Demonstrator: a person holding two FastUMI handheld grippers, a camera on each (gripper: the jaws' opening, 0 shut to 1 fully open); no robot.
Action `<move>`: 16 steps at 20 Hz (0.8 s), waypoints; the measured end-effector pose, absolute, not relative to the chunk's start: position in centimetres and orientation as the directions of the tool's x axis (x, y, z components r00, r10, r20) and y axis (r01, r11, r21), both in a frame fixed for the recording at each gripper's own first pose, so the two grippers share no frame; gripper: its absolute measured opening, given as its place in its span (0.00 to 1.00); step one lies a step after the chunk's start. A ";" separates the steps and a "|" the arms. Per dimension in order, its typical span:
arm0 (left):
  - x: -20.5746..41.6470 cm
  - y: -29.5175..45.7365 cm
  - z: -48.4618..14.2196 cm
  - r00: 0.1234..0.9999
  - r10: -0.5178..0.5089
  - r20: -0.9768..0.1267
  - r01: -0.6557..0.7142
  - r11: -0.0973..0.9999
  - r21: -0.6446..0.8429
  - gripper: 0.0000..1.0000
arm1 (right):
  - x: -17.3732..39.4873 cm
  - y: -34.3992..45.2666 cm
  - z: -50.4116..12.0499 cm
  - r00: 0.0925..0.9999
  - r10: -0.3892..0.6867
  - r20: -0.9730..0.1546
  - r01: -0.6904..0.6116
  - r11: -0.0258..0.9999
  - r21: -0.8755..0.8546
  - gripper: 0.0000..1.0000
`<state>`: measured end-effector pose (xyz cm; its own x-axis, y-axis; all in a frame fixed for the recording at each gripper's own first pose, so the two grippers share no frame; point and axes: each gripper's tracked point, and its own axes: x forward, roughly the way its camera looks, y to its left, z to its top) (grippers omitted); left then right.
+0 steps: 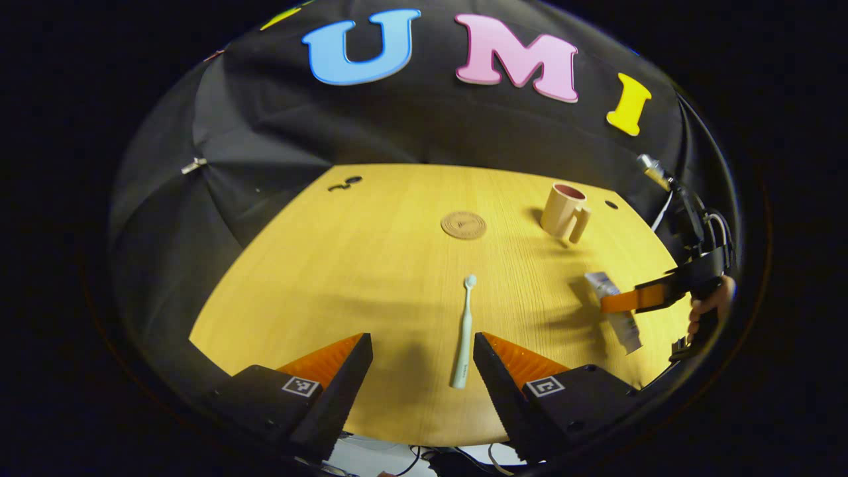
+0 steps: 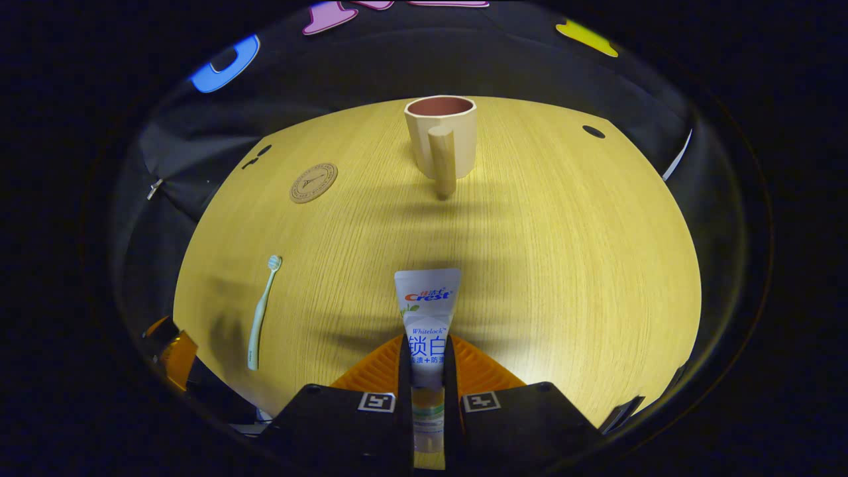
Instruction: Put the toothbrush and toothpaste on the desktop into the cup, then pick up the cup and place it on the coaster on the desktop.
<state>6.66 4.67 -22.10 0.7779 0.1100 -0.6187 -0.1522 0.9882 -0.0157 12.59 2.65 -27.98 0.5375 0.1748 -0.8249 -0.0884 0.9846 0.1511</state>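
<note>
Right hand-held gripper [image 2: 427, 371] is clamped on the toothpaste [image 2: 427, 311], both fingers pressing the tube's sides, flat end sticking out ahead of the fingertips. Cup [image 2: 442, 136] stands straight ahead of it on the tabletop [image 2: 563, 252], handle facing it; coaster [image 2: 313, 182] sits ahead-left. Left hand-held gripper [image 1: 422, 361] has its fingers spread wide, nothing held; toothbrush [image 1: 464, 334] lies between its fingertips, nearer the right finger, head pointing away.

Each gripper [image 1: 422, 371] has a black, angular body that carries two small square black-and-white markers, one at the base of each wedge-shaped, ribbed finger [image 2: 371, 374]. Thin cables loop behind the right gripper [image 1: 613, 303], which a bare hand [image 1: 710, 306] holds.
</note>
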 end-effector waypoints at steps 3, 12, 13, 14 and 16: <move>9.0 3.3 -25.3 0.731 0.055 -0.680 -0.113 0.993 -0.041 0.97 | 11.9 1.6 -26.6 0.561 0.191 -0.806 -0.087 0.981 0.172 0.22; 12.6 1.0 -29.5 0.619 -0.002 -0.786 -0.053 0.998 -0.045 0.76 | 11.0 -0.8 -24.4 0.598 0.218 -0.771 -0.065 0.972 0.224 0.22; 12.5 1.2 -30.0 0.601 0.010 -0.799 -0.056 0.998 -0.030 0.75 | 10.9 -0.9 -24.2 0.601 0.223 -0.767 -0.065 0.971 0.231 0.22; 12.7 1.3 -29.9 0.605 0.026 -0.795 -0.045 0.999 -0.001 0.75 | 10.9 -1.0 -24.1 0.604 0.228 -0.763 -0.065 0.969 0.238 0.22; 12.8 1.2 -30.1 0.591 0.019 -0.807 -0.007 1.000 0.019 0.67 | 10.9 -1.2 -23.9 0.611 0.234 -0.756 -0.067 0.967 0.245 0.22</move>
